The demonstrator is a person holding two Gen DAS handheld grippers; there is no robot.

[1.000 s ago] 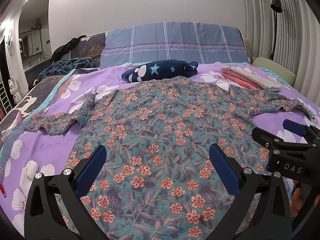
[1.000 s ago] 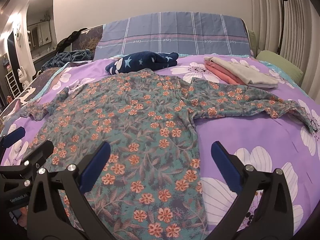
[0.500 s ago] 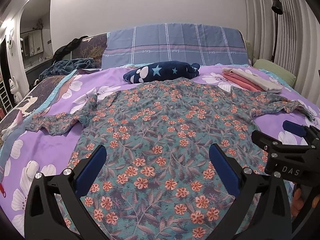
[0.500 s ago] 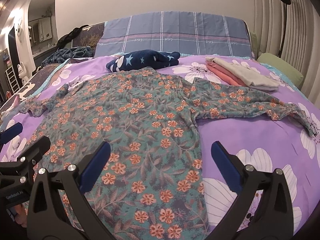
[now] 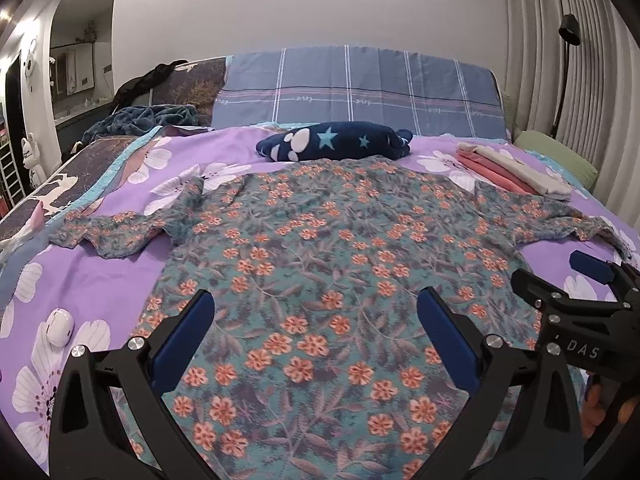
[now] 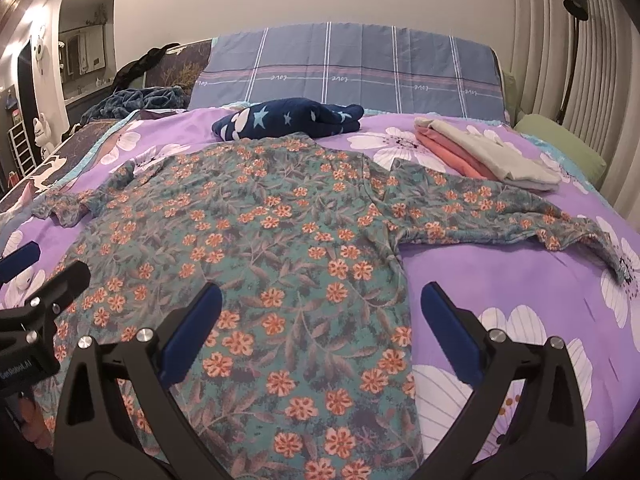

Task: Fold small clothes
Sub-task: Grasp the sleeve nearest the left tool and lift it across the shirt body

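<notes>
A teal long-sleeved shirt with orange flowers [image 5: 332, 264] lies spread flat on the purple floral bed [image 5: 104, 276], both sleeves stretched out to the sides. It also shows in the right wrist view [image 6: 256, 248]. My left gripper [image 5: 316, 320] is open and empty, hovering above the shirt's lower part. My right gripper [image 6: 320, 312] is open and empty above the shirt's right hem edge; it also shows at the right of the left wrist view [image 5: 560, 284].
A dark blue star-print plush [image 5: 332, 142] lies beyond the collar. A stack of folded pink and beige clothes [image 5: 516, 168] sits at the back right. A small white object [image 5: 60, 326] lies at the left. A plaid pillow [image 5: 356, 88] stands at the headboard.
Both grippers have risen and pulled back slightly, so the view takes in more of the shirt. The shirt has not moved.
</notes>
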